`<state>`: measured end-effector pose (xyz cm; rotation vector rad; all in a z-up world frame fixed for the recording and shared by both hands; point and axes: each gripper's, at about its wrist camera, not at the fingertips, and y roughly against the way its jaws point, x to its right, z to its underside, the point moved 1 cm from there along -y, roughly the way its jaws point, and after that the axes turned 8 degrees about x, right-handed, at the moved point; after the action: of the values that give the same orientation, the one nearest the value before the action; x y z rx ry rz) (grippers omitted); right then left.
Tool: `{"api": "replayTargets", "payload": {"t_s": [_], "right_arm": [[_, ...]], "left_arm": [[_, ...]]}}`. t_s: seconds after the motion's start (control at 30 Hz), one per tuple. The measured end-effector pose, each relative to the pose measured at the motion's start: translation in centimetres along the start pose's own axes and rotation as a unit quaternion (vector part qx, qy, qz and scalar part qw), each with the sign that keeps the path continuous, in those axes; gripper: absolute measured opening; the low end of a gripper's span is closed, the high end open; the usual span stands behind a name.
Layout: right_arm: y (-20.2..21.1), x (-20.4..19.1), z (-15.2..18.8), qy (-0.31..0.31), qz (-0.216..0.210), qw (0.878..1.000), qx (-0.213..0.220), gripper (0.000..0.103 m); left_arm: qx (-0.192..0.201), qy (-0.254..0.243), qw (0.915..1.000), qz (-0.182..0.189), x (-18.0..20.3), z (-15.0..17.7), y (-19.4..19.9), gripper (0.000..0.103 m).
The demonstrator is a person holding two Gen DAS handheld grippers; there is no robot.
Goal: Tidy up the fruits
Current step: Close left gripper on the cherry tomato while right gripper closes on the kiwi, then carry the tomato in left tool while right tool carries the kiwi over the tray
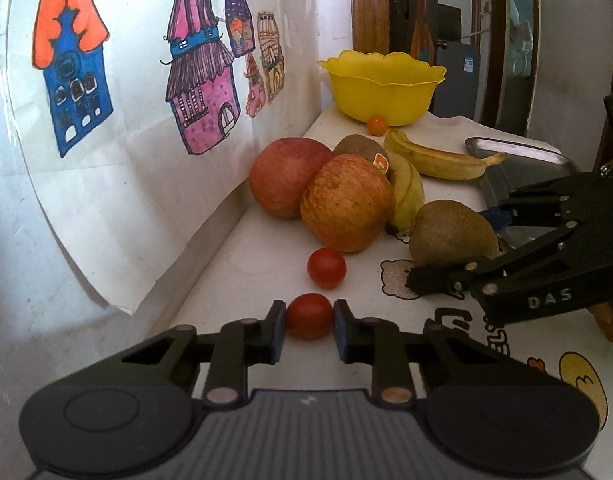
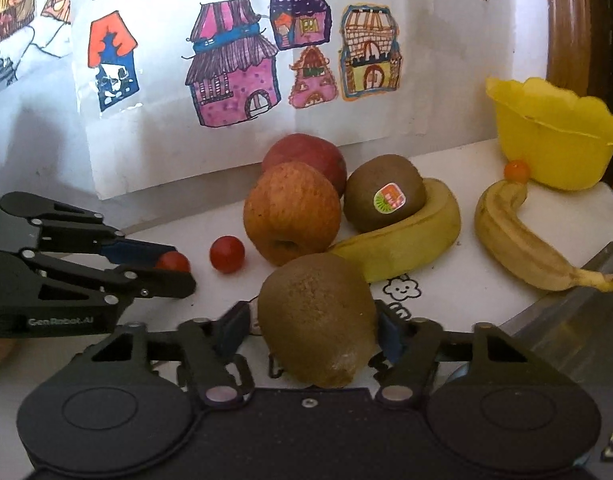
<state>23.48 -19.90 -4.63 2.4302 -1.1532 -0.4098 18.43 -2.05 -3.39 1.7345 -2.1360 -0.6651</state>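
cherry tomato (image 1: pixel 309 316): near the tabletop's front edge by the wall, left gripper (image 1: pixel 309 322) pinched shut on it; thin-skinned, squashy, so go gentle
kiwi (image 2: pixel 317 320): just right of that, right gripper (image 2: pixel 315 330) narrowed around its middle, pads look touching; fuzzy, grippy, bruises
yellow bowl (image 1: pixel 382 92): far corner, probably the drop spot

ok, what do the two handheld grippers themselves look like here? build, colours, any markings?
Both are matte black plastic two-finger units with parallel linkage arms, silver pivot pins and blue pads on the fingers. The left gripper has a ribbed grey centre panel flanked by two round black housings; white "GenRobot.AI" lettering shows on its side in the right wrist view. The right gripper matches, with white letters "DAS" on its side. No cables or sleeves visible.
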Motion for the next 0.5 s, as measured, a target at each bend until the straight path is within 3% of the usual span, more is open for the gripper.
{"api": "replayTargets", "payload": {"t_s": [0.5], "right_arm": [[2.5, -1.6, 1.7, 0.007, 0.014, 1.0, 0.015, 0.059]], "left_arm": [[0.011, 0.005, 0.9999, 0.008, 2.2, -0.4, 1.7, 0.027]]}}
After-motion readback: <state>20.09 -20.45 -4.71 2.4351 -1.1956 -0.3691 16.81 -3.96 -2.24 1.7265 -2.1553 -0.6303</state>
